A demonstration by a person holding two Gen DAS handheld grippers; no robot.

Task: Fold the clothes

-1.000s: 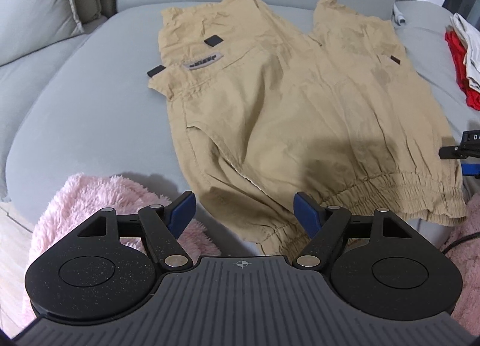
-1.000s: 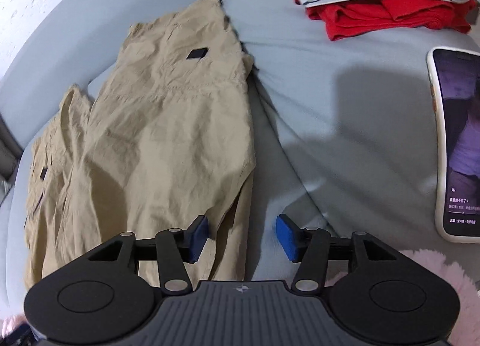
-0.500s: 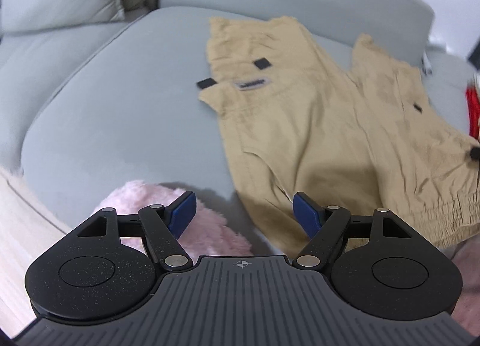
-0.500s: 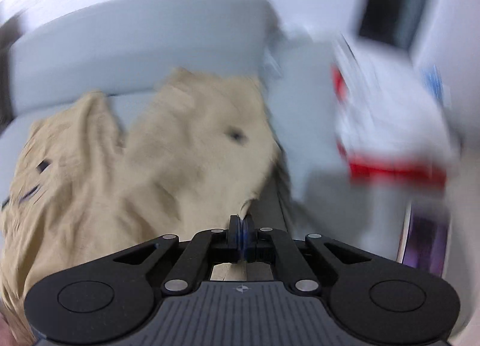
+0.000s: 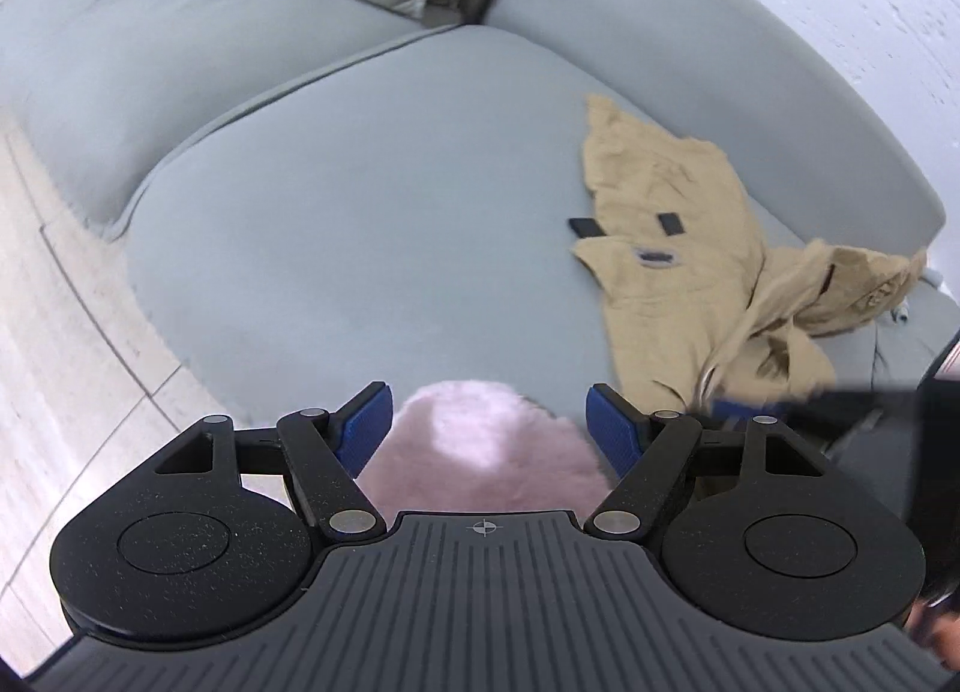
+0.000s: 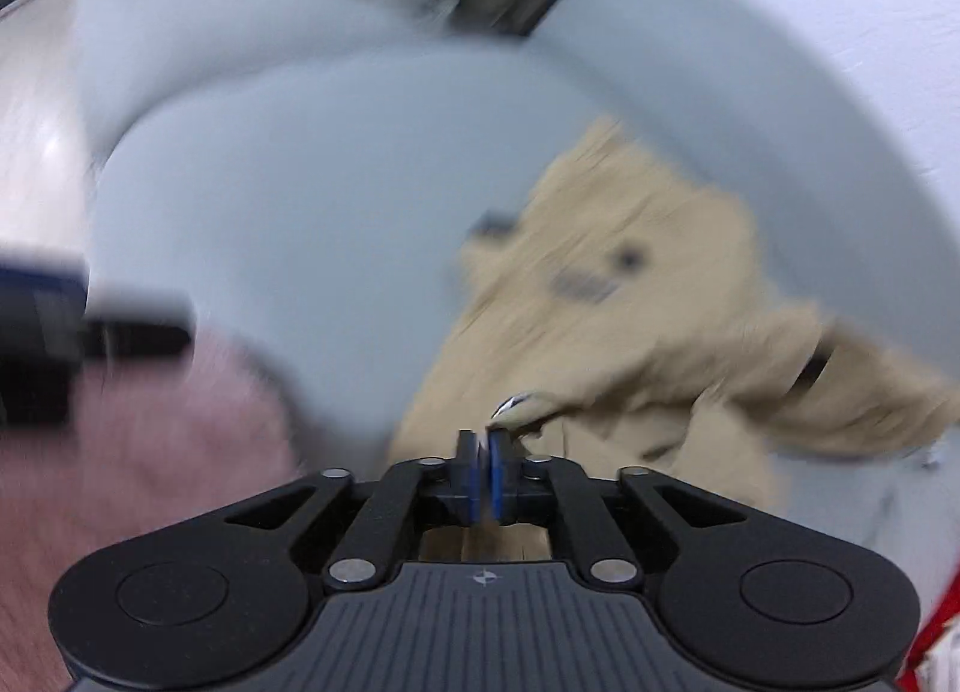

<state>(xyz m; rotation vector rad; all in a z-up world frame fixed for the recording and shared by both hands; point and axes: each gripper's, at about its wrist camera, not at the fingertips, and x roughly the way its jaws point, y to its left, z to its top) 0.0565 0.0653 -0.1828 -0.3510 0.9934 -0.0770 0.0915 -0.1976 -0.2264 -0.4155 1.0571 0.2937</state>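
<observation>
Grey sofa [image 5: 360,224]: right gripper [image 6: 482,452] fingers clamp khaki trousers [image 6: 600,320] (blurry), left gripper [image 5: 489,431] fingers wide apart, w/ nothing held.

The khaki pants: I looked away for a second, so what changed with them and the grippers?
The right gripper closed on the khaki pants at an edge and is dragging it across the garment, so the flat pants are now bunched. The left gripper stayed open and empty, now above the pink fluffy fabric.

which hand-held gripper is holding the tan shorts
The right hand-held gripper: its jaws are shut on the tan shorts. The left hand-held gripper is open and holds nothing.
</observation>
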